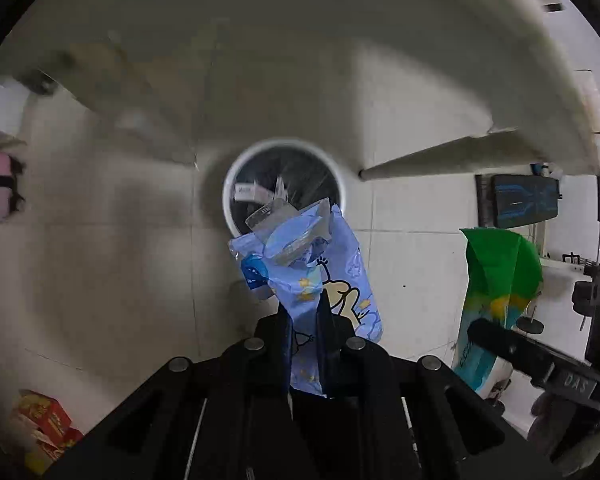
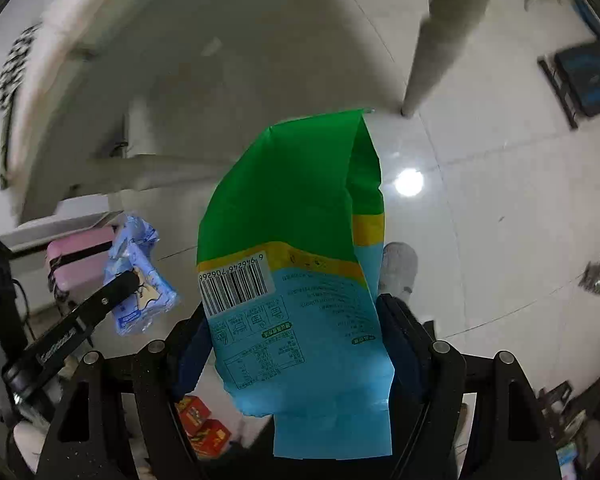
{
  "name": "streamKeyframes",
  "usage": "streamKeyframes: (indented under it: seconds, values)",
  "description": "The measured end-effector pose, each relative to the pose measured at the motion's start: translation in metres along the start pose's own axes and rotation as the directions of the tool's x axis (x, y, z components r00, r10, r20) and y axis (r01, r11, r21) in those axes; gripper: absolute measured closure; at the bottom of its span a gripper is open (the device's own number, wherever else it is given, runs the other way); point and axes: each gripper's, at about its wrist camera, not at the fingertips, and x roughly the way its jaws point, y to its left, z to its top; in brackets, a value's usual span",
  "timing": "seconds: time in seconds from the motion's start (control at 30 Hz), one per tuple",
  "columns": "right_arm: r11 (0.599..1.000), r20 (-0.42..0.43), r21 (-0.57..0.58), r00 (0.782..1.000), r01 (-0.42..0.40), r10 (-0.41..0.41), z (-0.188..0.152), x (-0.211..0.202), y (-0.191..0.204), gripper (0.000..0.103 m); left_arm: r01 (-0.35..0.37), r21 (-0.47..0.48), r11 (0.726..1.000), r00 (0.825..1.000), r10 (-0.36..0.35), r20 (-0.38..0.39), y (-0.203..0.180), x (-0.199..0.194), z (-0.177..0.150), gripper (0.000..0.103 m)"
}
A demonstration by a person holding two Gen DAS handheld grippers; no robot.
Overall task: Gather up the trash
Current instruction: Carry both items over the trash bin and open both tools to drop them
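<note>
Item 1: blue cartoon wrapper [image 1: 320,272], thin crinkly film, judged very light and soft; pinched at its lower end by the left hand-held gripper [image 1: 304,320], held above the floor.

Item 2: green-and-blue snack bag [image 2: 300,260], limp, slippery-looking; clamped near its base by the right hand-held gripper [image 2: 296,344].

Destination: white-rimmed bin [image 1: 285,184] at 12 o'clock of the wrapper, partly filled. Open tiled floor [image 1: 412,264] is seen around it; table leg [image 1: 436,156] at 2 o'clock.

green-and-blue bag [image 2: 296,280]: barcode "6 946246 706266" | right tool [image 1: 572,380] finger: "DAS"
</note>
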Motion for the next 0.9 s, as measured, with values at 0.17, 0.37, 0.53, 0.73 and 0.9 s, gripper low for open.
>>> streamKeyframes:
  seconds: [0.17,0.37,0.53,0.73,0.9]
  values:
    - [0.998,-0.028,0.046,0.999,-0.043,0.045,0.041,0.100,-0.035,0.024,0.005,-0.022,1.000,0.999,-0.006,-0.053,0.017,0.110,0.047,0.094]
    - [0.993,-0.058,0.064,0.993,-0.100,0.104,0.098,0.204,-0.064,0.021,0.015,-0.034,0.999,0.997,-0.018,-0.073,0.035,0.193,0.079,0.089]
    - [0.982,-0.112,0.084,0.977,-0.171,0.179,0.127,0.261,-0.082,0.007,0.009,-0.037,0.999,0.999,-0.011,-0.049,0.041,0.207,0.086,0.015]
    - [0.978,-0.129,0.061,0.970,-0.198,0.205,0.133,0.275,-0.085,0.001,-0.070,-0.043,0.997,0.997,0.069,-0.016,0.053,0.191,0.074,0.007]
    - [0.996,-0.081,-0.022,0.993,-0.082,0.080,0.131,0.258,-0.068,0.001,-0.208,-0.011,0.978,0.977,0.208,0.043,0.055,0.171,0.058,0.007]
